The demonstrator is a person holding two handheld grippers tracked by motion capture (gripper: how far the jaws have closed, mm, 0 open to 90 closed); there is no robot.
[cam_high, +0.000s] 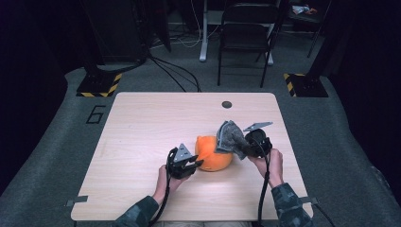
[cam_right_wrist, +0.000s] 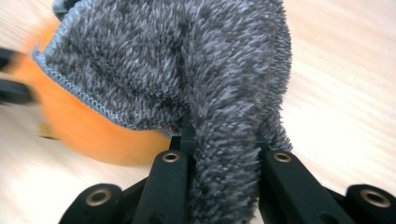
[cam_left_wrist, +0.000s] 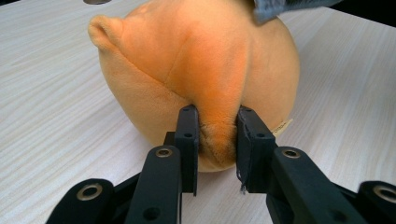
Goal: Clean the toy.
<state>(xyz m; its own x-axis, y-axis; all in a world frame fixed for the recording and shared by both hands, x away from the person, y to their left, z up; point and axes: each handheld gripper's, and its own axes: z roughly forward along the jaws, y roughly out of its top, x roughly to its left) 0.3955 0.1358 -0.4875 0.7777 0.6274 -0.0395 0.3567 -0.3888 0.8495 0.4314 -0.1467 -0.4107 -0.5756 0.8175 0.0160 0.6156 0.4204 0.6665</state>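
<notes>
An orange plush toy (cam_high: 213,153) rests on the wooden table (cam_high: 142,127), round with a small ear-like nub (cam_left_wrist: 103,29). My left gripper (cam_high: 195,165) is shut on a fold of the plush toy (cam_left_wrist: 217,135) at its near-left side. A grey fuzzy cloth (cam_high: 231,138) hangs above the toy's right side, pinched by my right gripper (cam_high: 247,144), which is lifted off the table. In the right gripper view the cloth (cam_right_wrist: 187,70) bunches between the jaws, with the orange toy (cam_right_wrist: 88,130) behind it. The cloth's lower corner (cam_left_wrist: 275,8) overlaps the toy's top.
A round grommet hole (cam_high: 226,104) sits near the table's far edge. Beyond the table stand a black folding chair (cam_high: 246,33) and stand bases with yellow-black tape (cam_high: 99,85). Bare tabletop lies to the left and at the back.
</notes>
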